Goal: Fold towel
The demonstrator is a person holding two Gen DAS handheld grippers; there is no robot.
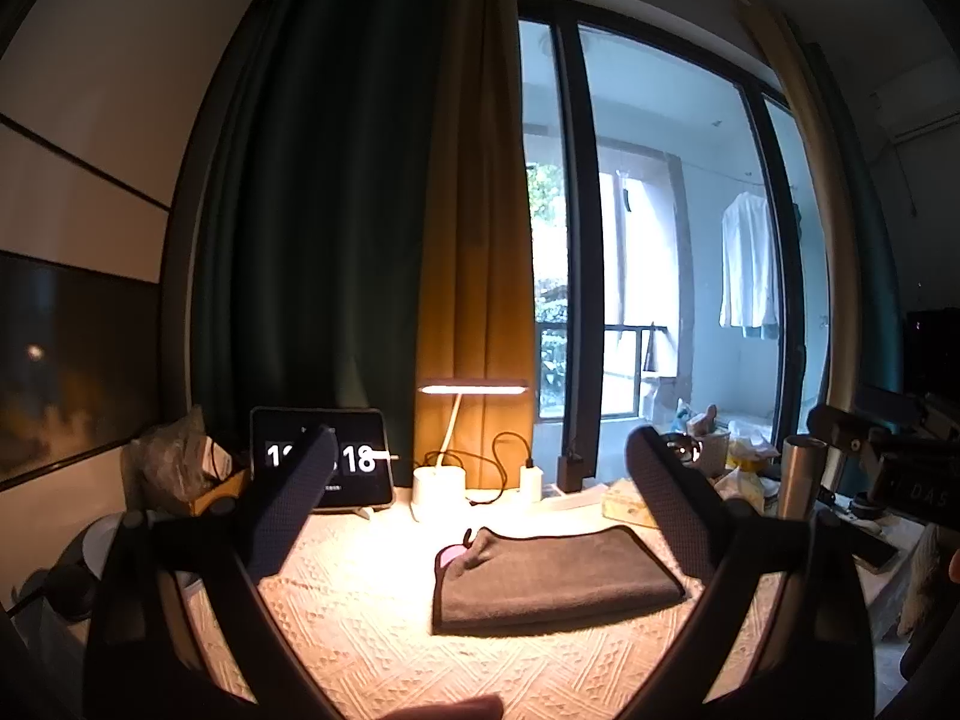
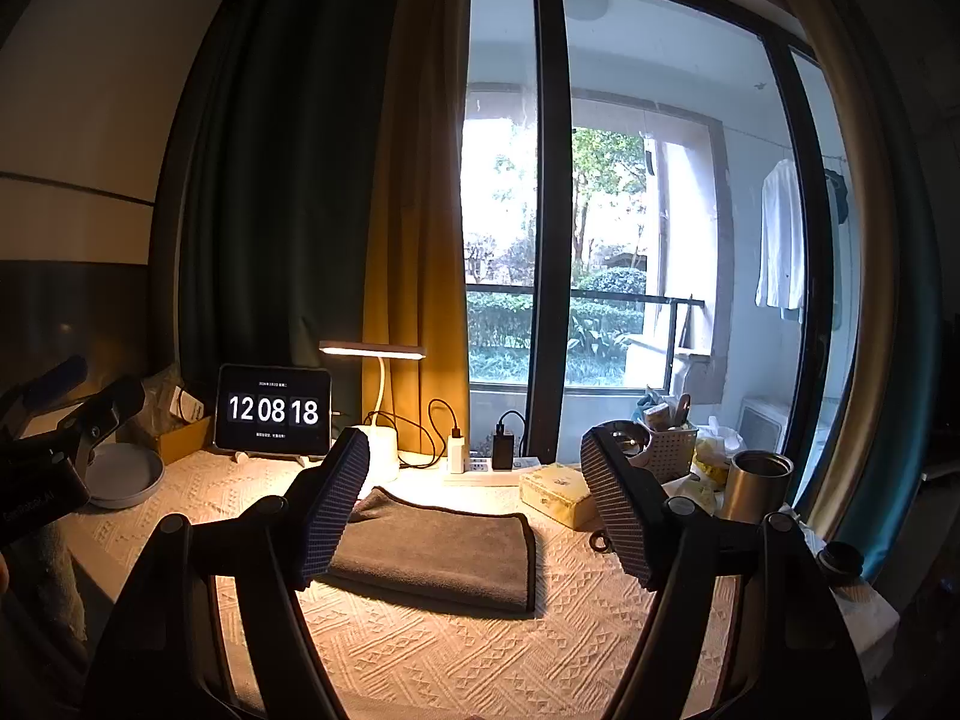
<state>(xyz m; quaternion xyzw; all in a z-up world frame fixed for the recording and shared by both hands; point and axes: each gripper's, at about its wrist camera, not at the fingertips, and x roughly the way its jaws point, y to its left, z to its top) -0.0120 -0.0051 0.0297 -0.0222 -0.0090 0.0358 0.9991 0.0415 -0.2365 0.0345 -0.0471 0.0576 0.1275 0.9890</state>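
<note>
A dark grey towel (image 1: 552,579) lies folded into a flat rectangle on the cream patterned tablecloth (image 1: 360,630), with a pink tag at its left end. It also shows in the right wrist view (image 2: 444,552). My left gripper (image 1: 480,498) is open and empty, held above and in front of the towel, apart from it. My right gripper (image 2: 474,504) is open and empty, also above the towel and apart from it. The right gripper's body shows at the right edge of the left wrist view (image 1: 888,462).
A tablet clock (image 2: 273,409), a lit desk lamp (image 2: 375,354), chargers and cables (image 2: 480,450) stand at the back. A small tin (image 2: 555,492), a white basket (image 2: 666,450) and a steel cup (image 2: 756,483) stand at the right. A grey dish (image 2: 126,474) is at the left.
</note>
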